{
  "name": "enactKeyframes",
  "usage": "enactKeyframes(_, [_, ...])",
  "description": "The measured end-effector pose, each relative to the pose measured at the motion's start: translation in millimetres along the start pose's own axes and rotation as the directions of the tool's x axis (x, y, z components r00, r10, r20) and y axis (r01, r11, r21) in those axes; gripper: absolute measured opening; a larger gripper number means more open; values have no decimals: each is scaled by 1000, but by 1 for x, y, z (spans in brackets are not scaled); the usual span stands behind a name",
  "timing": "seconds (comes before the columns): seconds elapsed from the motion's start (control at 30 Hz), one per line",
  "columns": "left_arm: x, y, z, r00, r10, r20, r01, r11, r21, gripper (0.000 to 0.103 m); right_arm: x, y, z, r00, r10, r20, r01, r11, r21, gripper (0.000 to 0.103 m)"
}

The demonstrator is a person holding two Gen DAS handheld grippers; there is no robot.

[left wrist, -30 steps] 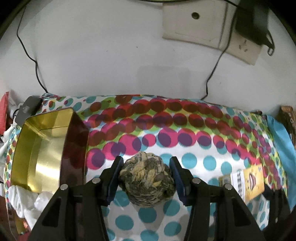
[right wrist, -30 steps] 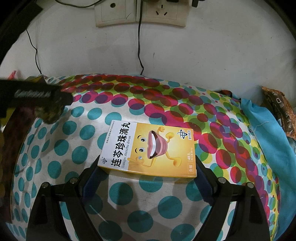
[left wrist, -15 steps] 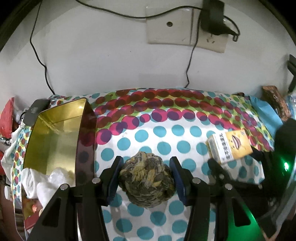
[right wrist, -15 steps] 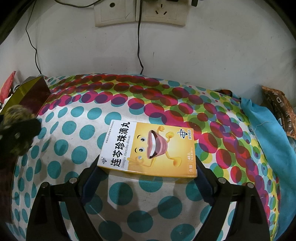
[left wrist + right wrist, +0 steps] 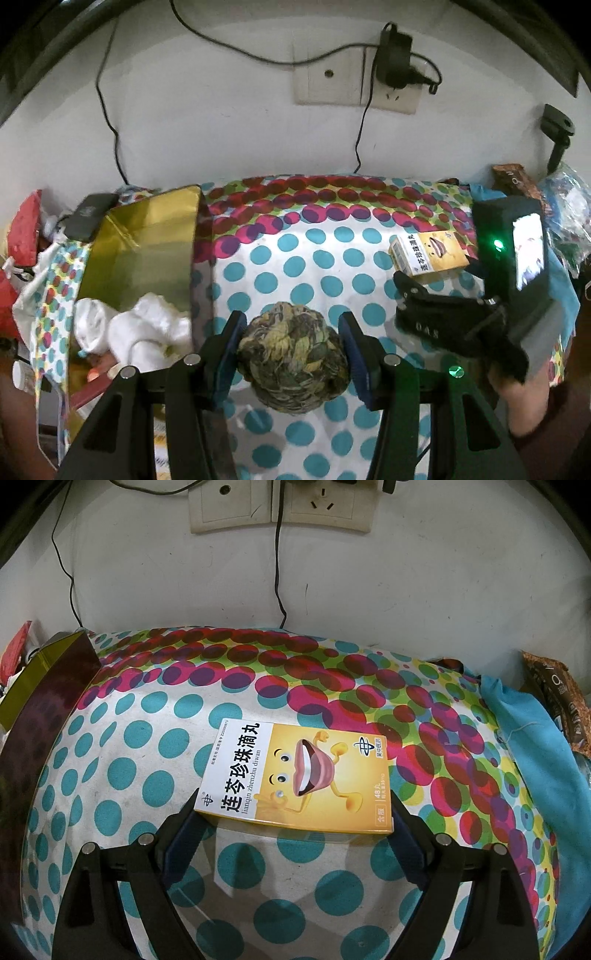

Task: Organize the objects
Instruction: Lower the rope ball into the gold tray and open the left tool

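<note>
Lifted higher, woven ball (image 5: 292, 363) sits clamped inside left claw (image 5: 291, 332).

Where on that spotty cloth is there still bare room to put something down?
The widest bare stretch of the spotty cloth lies between the gold tin and the yellow box, and behind them toward the wall. The tin already holds white cloth. The edges are crowded: clutter left of the tin, blue fabric on the right.

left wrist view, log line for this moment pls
left gripper: shut on woven ball | right gripper: shut on medicine box | gold tin: open
</note>
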State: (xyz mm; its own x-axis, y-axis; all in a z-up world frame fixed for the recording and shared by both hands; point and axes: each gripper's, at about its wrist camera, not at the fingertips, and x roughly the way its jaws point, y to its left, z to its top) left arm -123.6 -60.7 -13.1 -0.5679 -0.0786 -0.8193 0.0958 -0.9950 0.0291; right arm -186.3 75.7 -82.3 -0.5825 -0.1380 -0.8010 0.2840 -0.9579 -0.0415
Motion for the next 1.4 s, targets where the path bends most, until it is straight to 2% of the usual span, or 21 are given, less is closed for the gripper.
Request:
enactKeyframes(0.13, [-19, 4, -10, 1000, 8, 29, -8, 1000, 17, 53, 0, 0, 0, 1000, -1, 0, 1, 1000, -1, 88])
enactKeyframes(0.27, [-30, 15, -18, 1000, 1, 23, 0, 1000, -8, 53, 1, -2, 0, 1000, -7, 1, 7, 1000, 2, 88])
enactKeyframes(0.37, [-38, 23, -23, 999, 25, 40, -25, 1000, -7, 53, 5, -6, 2, 1000, -9, 1, 9, 1000, 0, 88])
enactKeyframes(0.53, [-50, 56, -26, 998, 40, 45, -37, 996, -77, 53, 6, -8, 3, 1000, -8, 0, 8, 1000, 1, 88])
enactKeyframes(0.73, [-52, 106, -16, 991, 124, 51, -115, 982, -152, 53, 7, -9, 4, 1000, -10, 0, 10, 1000, 0, 88])
enactKeyframes(0.8, [-46, 121, -10, 989, 144, 44, -135, 977, -163, 53, 7, -9, 4, 1000, -11, 1, 11, 1000, -1, 88])
enactKeyframes(0.97, [-16, 147, 3, 992, 123, -24, -126, 974, -191, 53, 7, -9, 3, 1000, -12, 1, 12, 1000, -1, 88])
enactKeyframes(1.03, [-7, 150, 8, 989, 144, -20, -145, 970, -194, 53, 7, -9, 4, 1000, -14, 1, 14, 1000, -2, 88])
enactKeyframes(1.1, [6, 151, 16, 991, 134, -28, -136, 975, -175, 53, 7, -10, 4, 1000, -13, 1, 13, 1000, -2, 88])
enactKeyframes(1.2, [25, 158, 24, 991, 122, -48, -129, 972, -198, 53, 7, -10, 4, 1000, -13, 0, 13, 1000, -1, 88])
enactKeyframes(1.4, [48, 160, 33, 989, 141, -47, -148, 971, -190, 53, 8, -10, 4, 1000, -14, 0, 14, 1000, -2, 88])
